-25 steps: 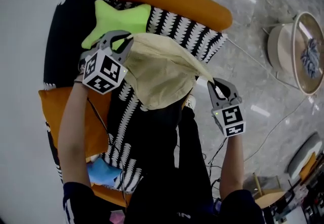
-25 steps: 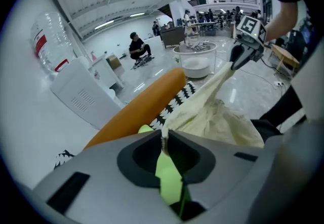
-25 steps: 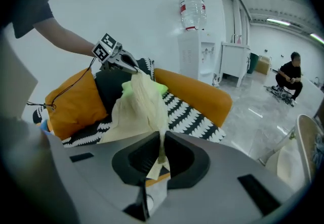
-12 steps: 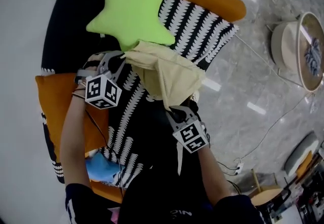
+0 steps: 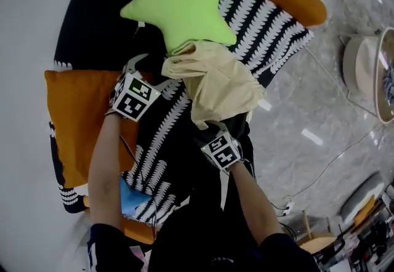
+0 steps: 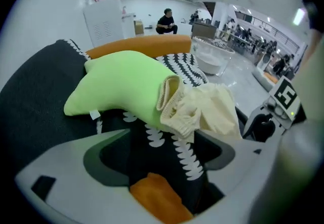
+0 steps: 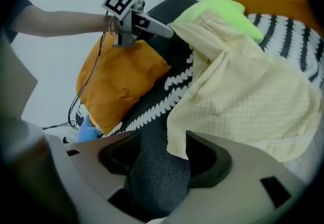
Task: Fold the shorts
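Jaws just opened: left hand-held gripper [image 6: 162,152] empty, right hand-held gripper [image 7: 162,162] straddling the hem [image 7: 175,142] without pinching it. Shorts [image 5: 218,83] lie crumpled on the sofa [image 5: 277,24], presumably for regrasping.

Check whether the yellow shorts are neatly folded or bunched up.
Bunched up: the shorts lie crumpled against the green cushion, with the waistband twisted and no flat fold anywhere.

A black, white-patterned sofa [image 5: 271,24] carries a green star pillow [image 5: 181,9], crumpled cream shorts [image 5: 218,83] touching it, an orange cushion [image 5: 71,117] and a blue thing [image 5: 132,200].
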A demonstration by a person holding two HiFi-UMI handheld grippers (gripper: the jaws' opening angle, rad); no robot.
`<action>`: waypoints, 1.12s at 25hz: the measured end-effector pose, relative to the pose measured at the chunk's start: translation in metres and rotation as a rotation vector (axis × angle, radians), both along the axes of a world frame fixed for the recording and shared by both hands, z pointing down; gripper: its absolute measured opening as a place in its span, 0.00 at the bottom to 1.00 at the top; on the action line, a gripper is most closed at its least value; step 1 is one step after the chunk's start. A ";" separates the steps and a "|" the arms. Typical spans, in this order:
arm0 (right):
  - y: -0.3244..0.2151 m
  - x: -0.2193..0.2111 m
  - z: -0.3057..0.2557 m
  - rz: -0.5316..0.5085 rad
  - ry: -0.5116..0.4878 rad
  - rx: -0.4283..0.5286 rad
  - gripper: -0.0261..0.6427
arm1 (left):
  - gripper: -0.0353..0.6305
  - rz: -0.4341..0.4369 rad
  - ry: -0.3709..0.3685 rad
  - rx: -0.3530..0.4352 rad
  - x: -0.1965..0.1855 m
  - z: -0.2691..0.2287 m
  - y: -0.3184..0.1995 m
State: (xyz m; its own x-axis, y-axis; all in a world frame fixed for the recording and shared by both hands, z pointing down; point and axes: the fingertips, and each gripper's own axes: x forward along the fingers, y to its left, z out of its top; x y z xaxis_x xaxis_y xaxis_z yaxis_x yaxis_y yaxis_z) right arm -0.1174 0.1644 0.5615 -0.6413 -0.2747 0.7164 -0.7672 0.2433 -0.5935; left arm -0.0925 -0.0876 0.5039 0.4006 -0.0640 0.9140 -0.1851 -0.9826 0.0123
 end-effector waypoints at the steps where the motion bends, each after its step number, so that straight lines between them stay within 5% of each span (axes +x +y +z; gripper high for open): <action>1: -0.007 0.007 -0.010 -0.003 -0.003 0.038 0.48 | 0.62 -0.021 0.021 -0.025 0.003 0.000 0.002; 4: -0.038 0.040 -0.061 -0.007 0.008 0.183 0.52 | 0.62 -0.090 0.068 -0.128 0.009 -0.003 0.011; 9: -0.149 0.119 -0.119 0.096 0.173 0.485 0.27 | 0.56 -0.197 0.098 -0.219 0.014 0.005 0.021; 12: -0.205 0.127 -0.119 -0.087 0.279 0.588 0.24 | 0.50 -0.234 0.130 -0.244 0.021 0.007 0.024; 18: -0.219 0.098 -0.073 -0.611 0.440 0.556 0.29 | 0.29 -0.268 0.155 -0.207 0.027 0.017 0.020; 22: -0.227 0.100 -0.059 -0.738 0.480 0.524 0.25 | 0.11 -0.224 0.175 -0.173 0.031 0.015 0.016; 28: -0.228 0.105 -0.037 -0.907 0.540 0.437 0.23 | 0.11 -0.085 0.180 -0.185 0.038 0.012 0.027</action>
State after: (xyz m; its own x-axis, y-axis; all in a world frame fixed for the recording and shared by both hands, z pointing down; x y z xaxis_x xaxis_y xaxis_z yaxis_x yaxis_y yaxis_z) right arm -0.0122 -0.0634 0.5247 -0.3679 -0.1608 0.9159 -0.3324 0.9426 0.0320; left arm -0.0548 -0.0601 0.5157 0.5584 0.0567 0.8276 -0.2454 -0.9417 0.2301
